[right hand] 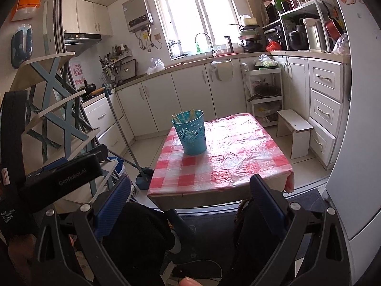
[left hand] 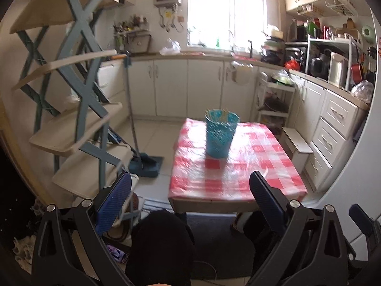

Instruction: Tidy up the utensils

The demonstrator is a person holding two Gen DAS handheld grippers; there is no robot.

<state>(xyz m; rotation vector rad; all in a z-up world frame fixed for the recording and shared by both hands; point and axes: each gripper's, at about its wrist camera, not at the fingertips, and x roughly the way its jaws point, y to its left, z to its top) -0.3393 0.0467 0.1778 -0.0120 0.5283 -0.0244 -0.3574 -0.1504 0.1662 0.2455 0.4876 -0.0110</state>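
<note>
Chopsticks (right hand: pixel 184 115) all in the cup (right hand: pixel 189 133), looks basically done

Both tongs, left (left hand: pixel 190 190) and right (right hand: pixel 190 191), spread empty short of the worktop (right hand: pixel 238 157) near edge; next, probably just check.

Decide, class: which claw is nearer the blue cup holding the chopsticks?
Neither clearly. The left claw and right claw both hang open and empty, short of the table's near edge, well back from the blue cup.

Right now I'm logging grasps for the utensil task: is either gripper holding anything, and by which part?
Nothing is held. The left gripper and right gripper are both open and empty, short of the table. The chopsticks stand in the blue cup.
</note>
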